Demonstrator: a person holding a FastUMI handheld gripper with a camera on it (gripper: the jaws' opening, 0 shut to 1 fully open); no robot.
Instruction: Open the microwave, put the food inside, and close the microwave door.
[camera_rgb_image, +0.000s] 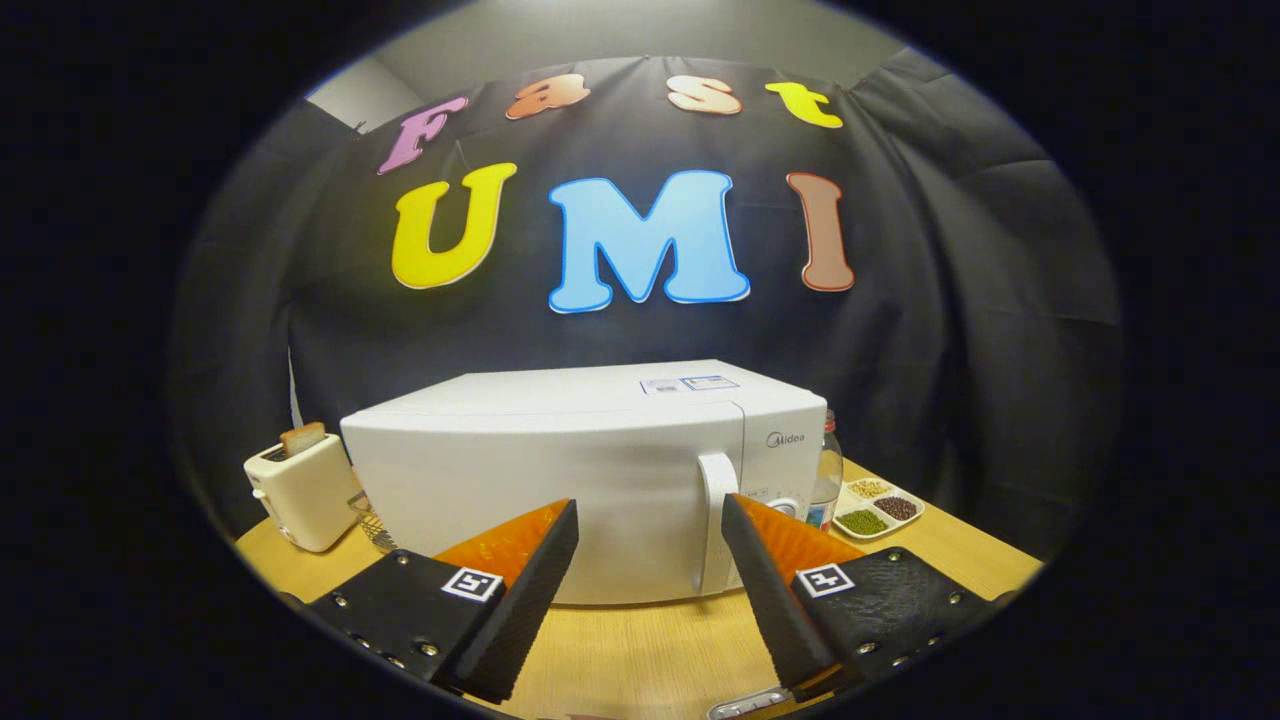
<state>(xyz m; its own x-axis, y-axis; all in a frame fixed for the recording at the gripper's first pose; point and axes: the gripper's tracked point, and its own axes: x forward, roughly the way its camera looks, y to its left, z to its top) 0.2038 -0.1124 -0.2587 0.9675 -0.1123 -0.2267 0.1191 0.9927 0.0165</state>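
The gripper (650, 520) is held with its fingers (530, 590) spread wide and nothing between them; bare tabletop (640, 650) lies in the gap. Just ahead of the fingers, the microwave (560, 470) stands on the tabletop with its door shut. The door handle (716, 520), a pale vertical loop, is seen at the door's right edge, just beside the tip of the right finger and a little inside it.

The step in hand is judged to be the opening of the door. It would be done well if the gripper were shifted slightly rightward so that the handle is taken between both fingers, the fingers narrowed onto it firmly, and the pull made along an arc about the hinge, which is presumed to be at the door's left edge. A straight pull might drag the whole microwave forward.

No food item can be identified with certainty near the fingers; a small metallic object (745, 706) is glimpsed at the near edge, too cut off to tell.

Left of the microwave a toaster (300, 495) with a slice of bread (302, 437) in it is set, well apart from the handle, though perhaps within the door's swing. To the right, a bottle (826, 485) and a divided tray of beans (876, 508) stand close by the control side and should be avoided.
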